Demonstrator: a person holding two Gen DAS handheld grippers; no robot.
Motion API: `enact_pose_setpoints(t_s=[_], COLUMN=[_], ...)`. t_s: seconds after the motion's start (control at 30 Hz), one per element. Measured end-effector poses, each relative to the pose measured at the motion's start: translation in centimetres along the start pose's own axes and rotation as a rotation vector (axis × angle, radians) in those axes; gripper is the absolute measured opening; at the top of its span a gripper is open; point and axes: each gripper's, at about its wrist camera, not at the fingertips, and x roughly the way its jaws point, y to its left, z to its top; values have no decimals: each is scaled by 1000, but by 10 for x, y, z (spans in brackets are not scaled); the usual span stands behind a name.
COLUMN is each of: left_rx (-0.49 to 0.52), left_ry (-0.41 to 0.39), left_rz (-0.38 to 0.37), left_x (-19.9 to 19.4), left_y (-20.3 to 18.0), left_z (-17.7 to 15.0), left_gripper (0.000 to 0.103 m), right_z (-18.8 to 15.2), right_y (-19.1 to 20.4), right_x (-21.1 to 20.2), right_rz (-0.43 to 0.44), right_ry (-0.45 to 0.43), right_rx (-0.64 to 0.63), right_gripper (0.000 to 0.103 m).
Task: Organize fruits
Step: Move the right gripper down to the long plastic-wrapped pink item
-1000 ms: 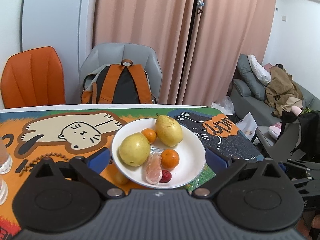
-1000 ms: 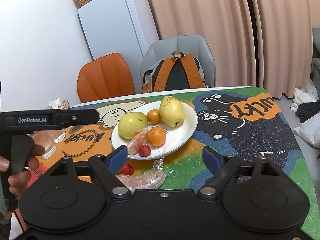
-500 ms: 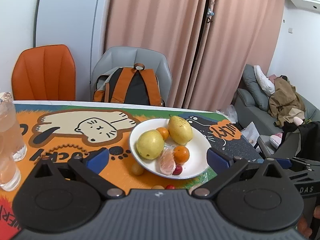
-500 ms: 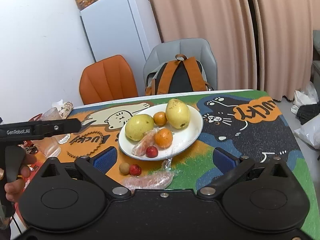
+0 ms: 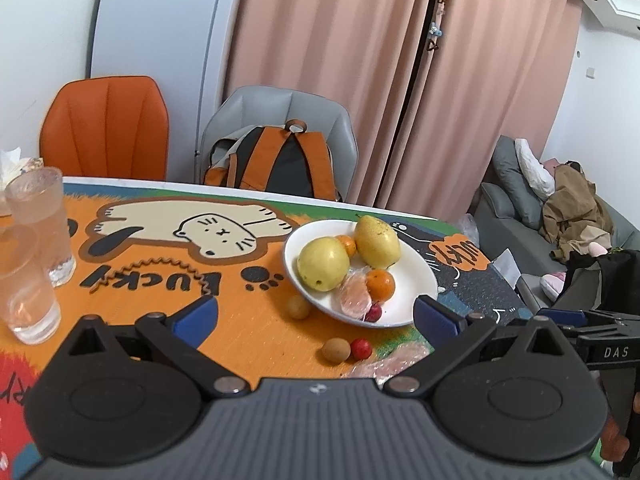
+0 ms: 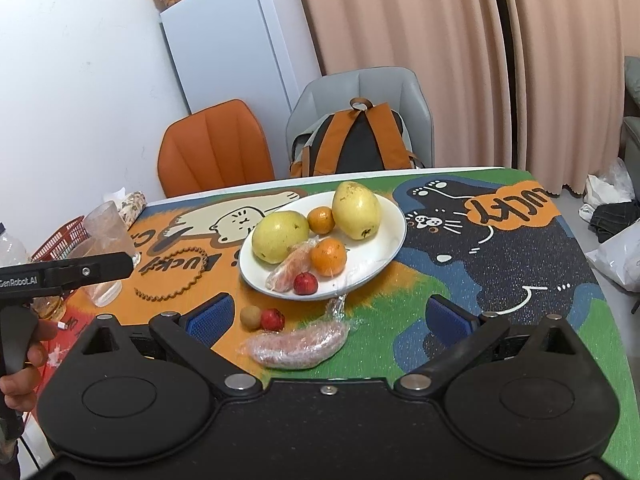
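Note:
A white plate [image 5: 416,280] [image 6: 380,256] on the cartoon mat holds two yellow pears [image 5: 323,258] [image 6: 355,210], two oranges [image 5: 380,285] [image 6: 328,257], a wrapped peeled fruit [image 5: 354,300] and a small red fruit [image 6: 305,283]. Loose on the mat lie a tan fruit [image 5: 335,349] [image 6: 251,317], a red fruit [image 5: 361,349] [image 6: 273,319], a yellow fruit [image 5: 298,307] and a plastic-wrapped fruit [image 6: 298,346]. My left gripper [image 5: 316,316] is open and empty, short of the loose fruits. My right gripper [image 6: 330,318] is open and empty above the wrapped fruit.
Two glasses [image 5: 38,216] [image 5: 24,280] stand at the mat's left. An orange chair [image 5: 106,128] and a grey chair with a backpack [image 5: 280,164] stand behind the table. A red basket [image 6: 60,238] sits at the left. A sofa [image 5: 540,220] is at the right.
Both grippers have pulled back from the plate. The left one has also swung left, so the glasses and the loose fruits now show. Both stay open.

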Motion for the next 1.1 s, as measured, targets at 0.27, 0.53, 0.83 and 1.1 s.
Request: enact_pose_setpoints(t_s=[0.27, 0.53, 0.83, 1.1], left_rx=[-21, -43, -65, -81], left_ry=[-3, 10, 35, 58], left_rz=[11, 28, 34, 47], left_x=[-5, -2, 6, 16], left_y=[12, 20, 28, 37], left_z=[-14, -27, -40, -47], left_gripper=[103, 103, 103, 103], right_z=[-10, -18, -28, -35], right_y=[4, 2, 8, 20], right_x=[0, 7, 24, 45], right_rz=[3, -2, -1, 6], right_ry=[4, 21, 60, 101], right_rx=[-14, -7, -30, -70], right_gripper=[103, 103, 103, 103])
